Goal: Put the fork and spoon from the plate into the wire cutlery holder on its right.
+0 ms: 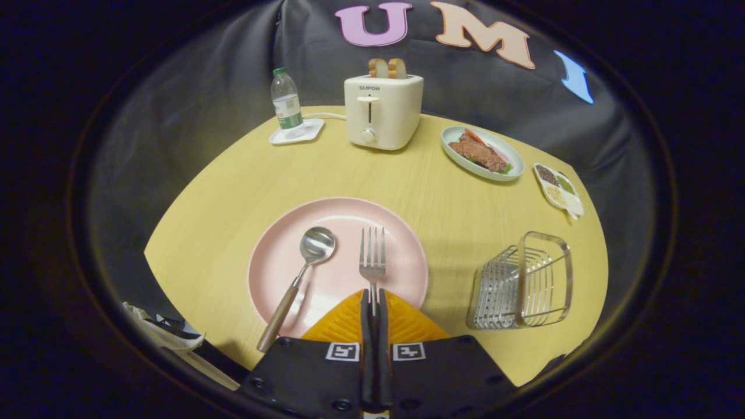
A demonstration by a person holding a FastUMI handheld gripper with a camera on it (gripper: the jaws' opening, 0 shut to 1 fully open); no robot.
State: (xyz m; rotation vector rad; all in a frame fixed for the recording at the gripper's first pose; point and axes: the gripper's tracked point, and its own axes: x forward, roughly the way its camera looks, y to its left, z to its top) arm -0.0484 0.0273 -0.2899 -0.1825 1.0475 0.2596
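A pink plate (344,213) lies on the yellow table just ahead of my fingers. On its left half rests a spoon (297,284) with a wooden handle, bowl pointing away. My gripper (372,298) is shut on the handle of the fork (372,256); the metal tines stick out straight ahead over the plate's right half. I cannot tell whether the fork is lifted off the plate. The wire cutlery holder (524,286) stands on the table to the right of the plate, apart from it, with nothing seen inside.
Beyond the plate stands a white toaster (383,113) with two bread slices. A water bottle (286,102) on a small white tray (297,132) is at far left. An oval dish of food (482,154) and a divided snack dish (557,189) lie at far right.
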